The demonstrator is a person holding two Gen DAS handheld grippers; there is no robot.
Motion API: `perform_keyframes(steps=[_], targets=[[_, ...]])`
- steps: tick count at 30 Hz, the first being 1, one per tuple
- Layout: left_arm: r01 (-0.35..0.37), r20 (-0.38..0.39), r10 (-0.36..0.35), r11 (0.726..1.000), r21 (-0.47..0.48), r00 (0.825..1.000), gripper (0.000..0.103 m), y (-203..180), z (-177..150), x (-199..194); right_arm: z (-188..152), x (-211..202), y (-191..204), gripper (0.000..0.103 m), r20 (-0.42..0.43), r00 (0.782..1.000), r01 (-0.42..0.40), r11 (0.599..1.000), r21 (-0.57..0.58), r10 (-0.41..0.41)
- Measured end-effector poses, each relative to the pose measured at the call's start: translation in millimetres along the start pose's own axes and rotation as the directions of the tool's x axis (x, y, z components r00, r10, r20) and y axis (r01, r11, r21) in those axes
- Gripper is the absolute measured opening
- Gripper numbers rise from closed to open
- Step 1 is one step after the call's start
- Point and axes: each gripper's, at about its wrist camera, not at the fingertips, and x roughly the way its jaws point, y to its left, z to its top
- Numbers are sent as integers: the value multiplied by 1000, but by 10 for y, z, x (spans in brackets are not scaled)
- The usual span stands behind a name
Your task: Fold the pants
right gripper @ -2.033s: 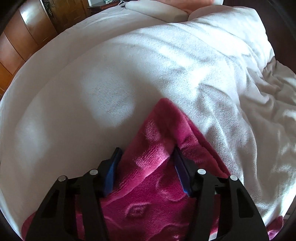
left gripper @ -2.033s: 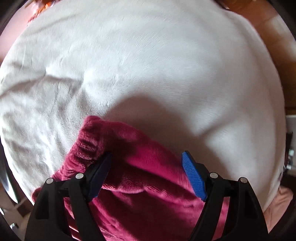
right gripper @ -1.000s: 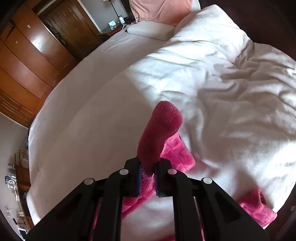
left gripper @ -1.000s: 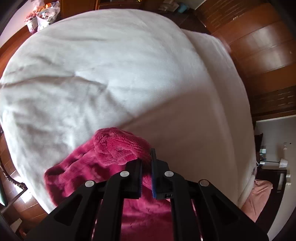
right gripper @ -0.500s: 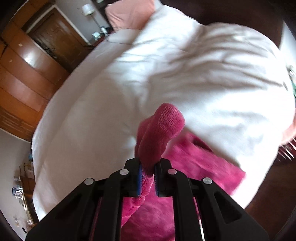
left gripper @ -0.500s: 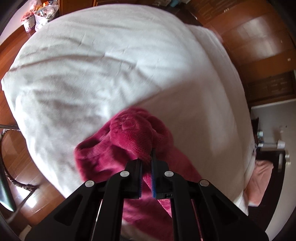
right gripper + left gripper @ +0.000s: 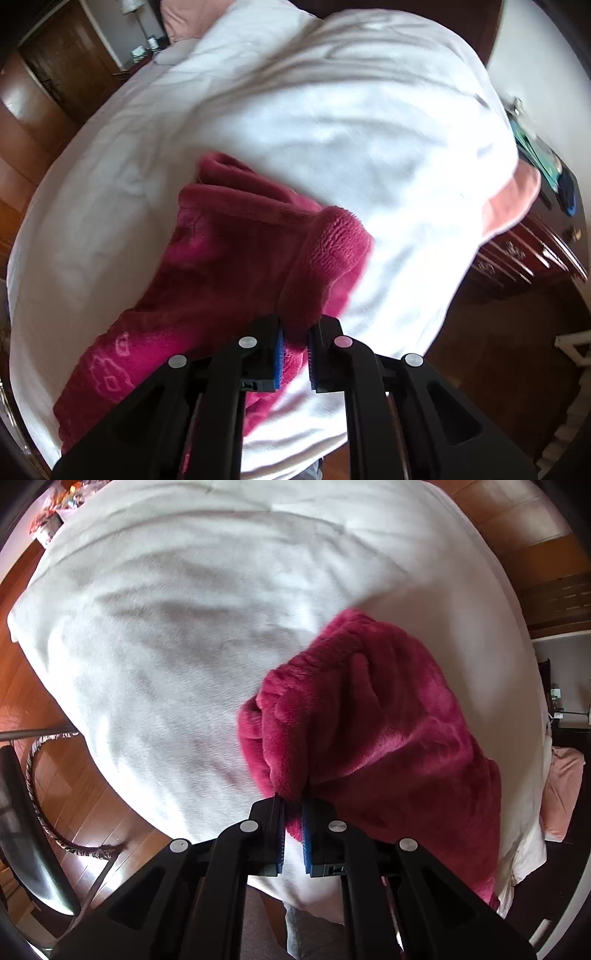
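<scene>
White bedding [image 7: 177, 635] is covering the bed in the left wrist view, where we are clamping the left gripper [image 7: 292, 834] on the pants [image 7: 373, 720]. On the right wrist view, we are pinching another fold of them with the right gripper [image 7: 294, 354] above the bedding.

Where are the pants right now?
The pants are lifted over the white bed, pinched in both claws: left claw in the left wrist view, right claw in the right.
</scene>
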Motion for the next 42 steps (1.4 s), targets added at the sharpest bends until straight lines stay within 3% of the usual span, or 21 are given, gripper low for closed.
perform_keyframes(steps=[6, 10, 12, 14, 15, 18, 21, 25, 32, 34, 36, 37, 42], targets=[[12, -7, -11, 1000, 25, 1000, 6, 138, -32, -10, -160, 79, -135, 10, -5, 999, 35, 999, 8, -35], [-55, -24, 58, 993, 107, 998, 6, 116, -57, 139, -127, 152, -107, 10, -4, 1000, 25, 999, -33, -25], [-75, -22, 78, 989, 130, 997, 6, 111, -87, 180, -90, 149, -112, 19, -8, 1000, 3, 1000, -23, -3], [-74, -16, 76, 990, 117, 997, 6, 143, -123, 178, -71, 77, -138, 42, 18, 999, 38, 999, -37, -37], [-71, -12, 72, 992, 106, 997, 6, 168, -146, 166, -45, 53, -128, 43, 34, 998, 52, 997, -49, -51], [-71, 0, 71, 995, 76, 997, 6, 252, -241, 118, 111, -65, -32, 43, 108, 991, 99, 985, -143, -84], [-100, 7, 100, 994, 38, 995, 10, 312, -316, 128, 272, -138, 235, 43, 150, 988, 69, 958, -278, -28], [-168, 31, 167, 986, 15, 985, 15, 251, -385, 138, 442, 3, 695, 43, 85, 992, -44, 893, -448, 91], [-213, 127, 215, 977, -34, 968, 25, 33, -627, -144, 570, 664, 982, 43, -7, 999, -34, 859, -510, 35], [-236, 146, 239, 971, -39, 960, 27, -60, -732, -181, 528, 743, 995, 38, -10, 999, -31, 853, -521, 30], [-260, 166, 263, 965, -43, 950, 42, -141, -865, -214, 518, 748, 983, 22, 14, 1000, -10, 843, -538, 22], [-264, 172, 267, 964, -39, 948, 45, -208, -899, -200, 523, 722, 980, 19, 14, 999, -25, 841, -541, 39], [-278, 225, 251, 955, 99, 941, 48, -728, -1175, -122, 597, 403, 893, 12, 85, 991, -41, 838, -544, 103]])
